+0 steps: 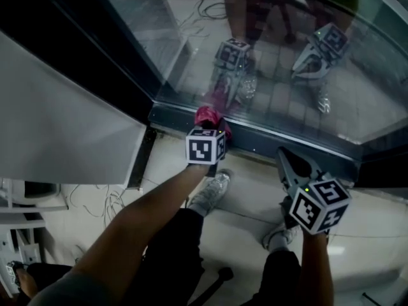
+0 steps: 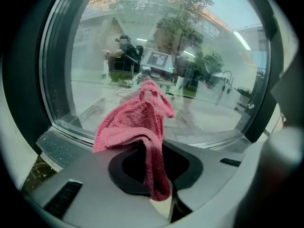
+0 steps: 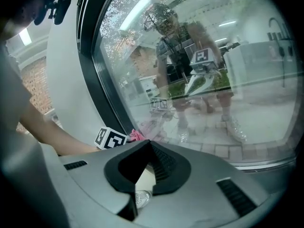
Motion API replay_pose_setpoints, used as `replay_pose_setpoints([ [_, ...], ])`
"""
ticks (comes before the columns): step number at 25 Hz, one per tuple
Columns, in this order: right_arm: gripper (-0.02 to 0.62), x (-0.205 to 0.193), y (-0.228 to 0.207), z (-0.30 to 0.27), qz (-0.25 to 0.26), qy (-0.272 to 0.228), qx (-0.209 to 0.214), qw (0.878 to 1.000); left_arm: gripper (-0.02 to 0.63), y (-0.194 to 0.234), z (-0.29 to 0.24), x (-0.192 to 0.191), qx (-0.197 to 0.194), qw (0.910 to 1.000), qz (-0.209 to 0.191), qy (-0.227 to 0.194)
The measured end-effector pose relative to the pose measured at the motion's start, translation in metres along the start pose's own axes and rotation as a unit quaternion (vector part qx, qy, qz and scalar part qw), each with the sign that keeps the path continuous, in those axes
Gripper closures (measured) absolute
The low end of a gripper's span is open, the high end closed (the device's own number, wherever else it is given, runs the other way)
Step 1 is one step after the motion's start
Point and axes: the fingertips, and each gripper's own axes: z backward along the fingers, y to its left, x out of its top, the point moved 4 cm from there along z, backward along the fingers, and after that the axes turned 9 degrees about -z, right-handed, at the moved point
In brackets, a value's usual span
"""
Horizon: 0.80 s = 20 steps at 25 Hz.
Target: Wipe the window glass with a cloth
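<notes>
Right, status: left gripper (image 2: 153, 146) is clamped on the pink terry cloth (image 2: 135, 125). Its jaws are closed on a fold, most of the cloth is bunched up over the tips, and one tail hangs down between them. Right gripper (image 3: 149, 142) has its jaws brought together at the tips with nothing in them. It hangs off to the side, near the large clear window glass (image 3: 213, 75), and does no work.

Cloth sits low, at the bottom edge of the pane just above the dark metal bottom frame (image 1: 268, 144). From the head view it looks pressed to the glass or just shy of it. I can't confirm contact.

Progress, my read: early in the wipe at best. I see no clean swath anywhere. The pane looks hazy across its width, with fine speckle or droplets toward the upper left in the right gripper view. Reflections of both grippers and the person's legs sit in it, so dirt and reflection are hard to separate. I'd count everything above the bottom edge as left to do.

Cloth itself: looped towelling, dry-looking, crumpled into a wad rather than folded flat, so only a small patch would meet the glass. It's soft and floppy, so I'd expect it to drag and roll under pressure.
</notes>
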Motion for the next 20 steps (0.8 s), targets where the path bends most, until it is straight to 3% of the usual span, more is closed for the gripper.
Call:
replay_pose_setpoints([
  [15,0.595,0.009,-0.04,0.048,-0.018,-0.043,-0.044,0.998,0.549,-0.105,-0.014,0.011,-0.05,0.998,0.037,0.012],
  [20,0.595,0.005,-0.068,0.073,-0.029,-0.062,-0.084,0.994,0.549,-0.156,-0.023,0.012,-0.076,0.9966,0.033,0.002],
])
